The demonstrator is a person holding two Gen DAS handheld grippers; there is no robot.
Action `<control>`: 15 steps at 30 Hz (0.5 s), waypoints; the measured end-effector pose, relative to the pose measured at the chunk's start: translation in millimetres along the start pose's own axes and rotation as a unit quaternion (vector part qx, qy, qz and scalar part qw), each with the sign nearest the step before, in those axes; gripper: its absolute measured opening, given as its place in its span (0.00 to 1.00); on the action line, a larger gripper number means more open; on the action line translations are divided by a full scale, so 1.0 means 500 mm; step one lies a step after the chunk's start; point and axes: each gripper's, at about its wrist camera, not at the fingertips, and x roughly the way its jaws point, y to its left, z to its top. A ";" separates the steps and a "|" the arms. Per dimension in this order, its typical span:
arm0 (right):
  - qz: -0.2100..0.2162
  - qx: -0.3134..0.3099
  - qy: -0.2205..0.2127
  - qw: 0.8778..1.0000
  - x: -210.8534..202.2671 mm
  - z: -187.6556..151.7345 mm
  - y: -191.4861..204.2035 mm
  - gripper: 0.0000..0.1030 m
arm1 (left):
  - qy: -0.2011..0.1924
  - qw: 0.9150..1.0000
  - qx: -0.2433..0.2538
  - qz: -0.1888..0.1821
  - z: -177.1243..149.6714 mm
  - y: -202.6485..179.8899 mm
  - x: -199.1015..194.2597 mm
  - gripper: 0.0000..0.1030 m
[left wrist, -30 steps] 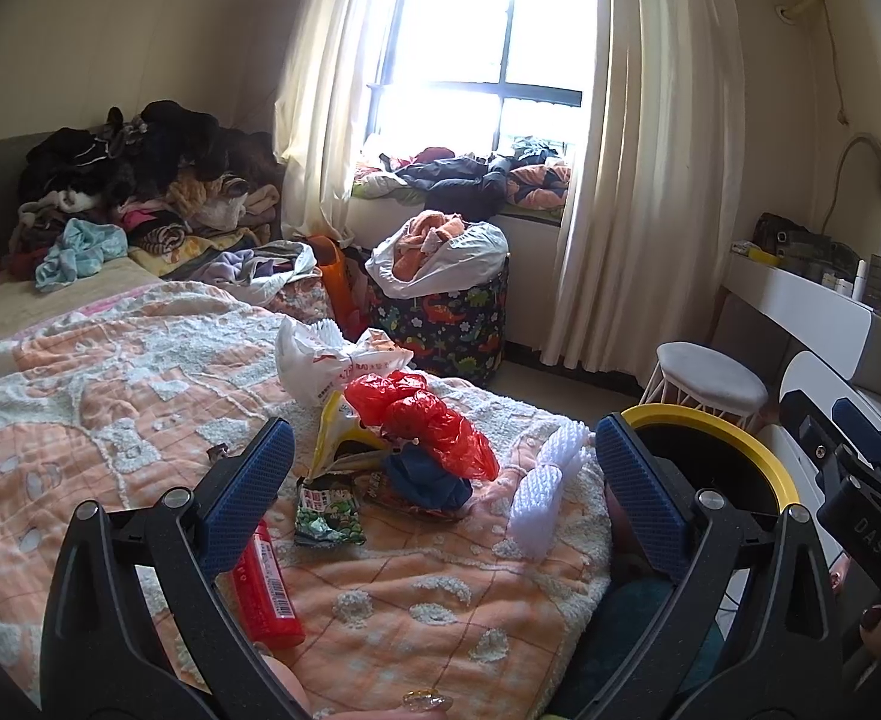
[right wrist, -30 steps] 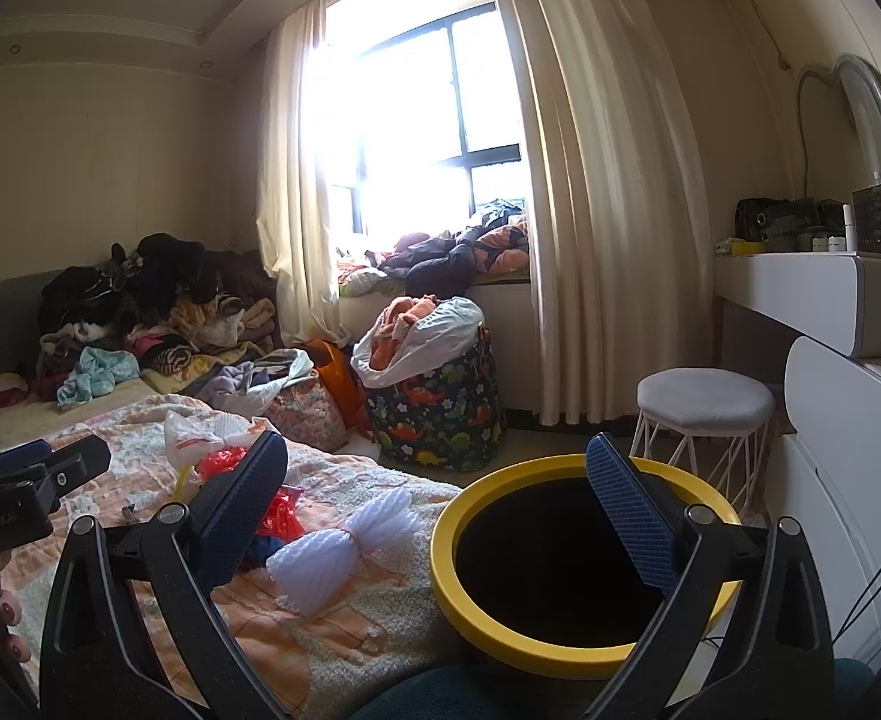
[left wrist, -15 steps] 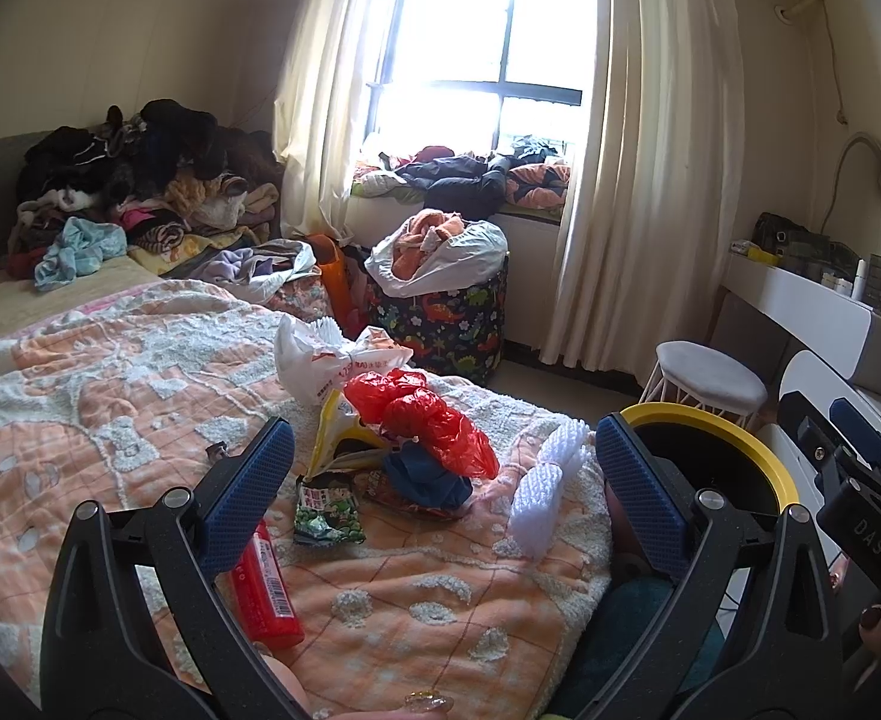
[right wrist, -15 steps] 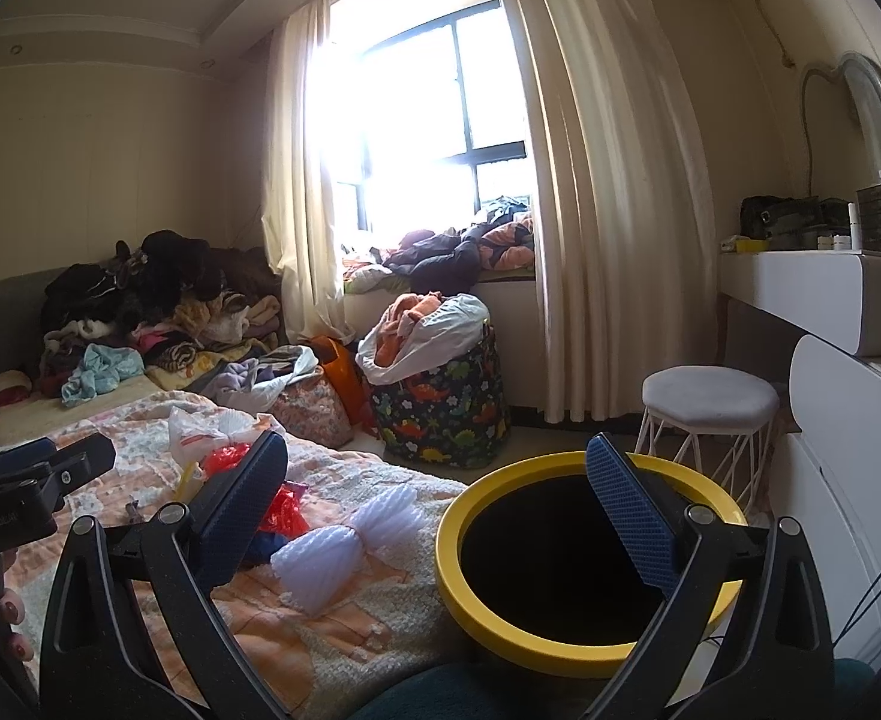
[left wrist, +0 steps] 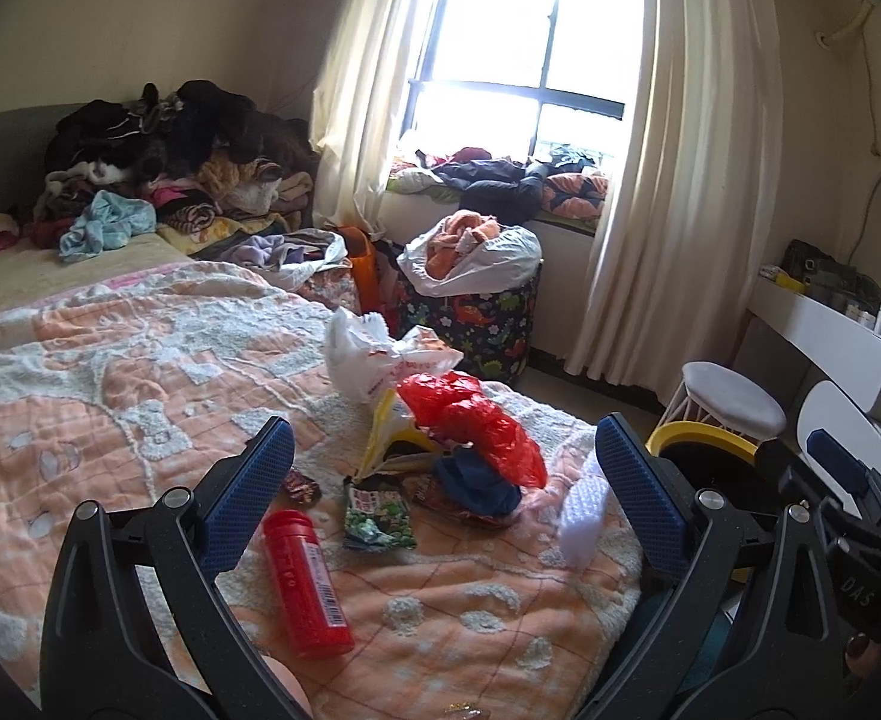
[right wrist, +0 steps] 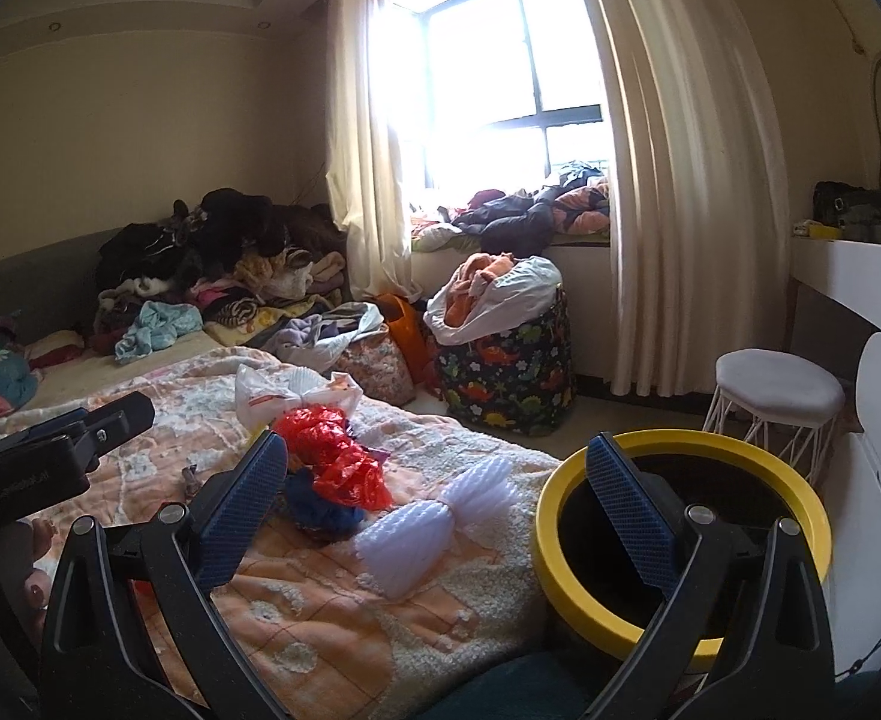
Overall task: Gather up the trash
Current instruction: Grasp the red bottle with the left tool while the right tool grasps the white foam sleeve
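The letters "DAS" are printed on the dark body of the right gripper [left wrist: 848, 480] where it shows at the edge of the left wrist view; a barcode label runs along the red tube [left wrist: 305, 582], and the print on the white plastic bag [left wrist: 380, 360] and the green snack wrapper [left wrist: 377, 513] is too blurred to read. The trash lies in a loose heap on the bed: a crumpled red plastic bag [left wrist: 476, 426] on top of a blue bundle [left wrist: 476, 483], a yellow wrapper [left wrist: 389, 438], and a white foam net sleeve [right wrist: 422, 528] nearest the yellow-rimmed bin [right wrist: 680, 546], which stands just beside the bed's corner. The left gripper [left wrist: 440, 480] and the right one both hang wide open with nothing between their blue pads. The bed wears an orange-and-white quilt [left wrist: 110, 396]; beyond it are piled clothes, a dinosaur-print hamper [right wrist: 509, 366], a curtained window and a white stool [right wrist: 779, 390].
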 end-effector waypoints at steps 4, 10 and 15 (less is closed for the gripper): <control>0.018 -0.008 0.015 1.000 0.022 0.004 0.029 0.94 | 0.003 1.000 -0.015 0.009 0.000 0.027 0.005 0.90; 0.032 -0.015 0.039 0.999 0.057 0.009 0.066 0.94 | 0.007 0.999 -0.037 0.029 0.005 0.075 0.013 0.90; 0.033 -0.011 0.069 0.997 0.100 0.003 0.079 0.94 | 0.025 0.996 -0.067 0.046 0.000 0.136 0.029 0.90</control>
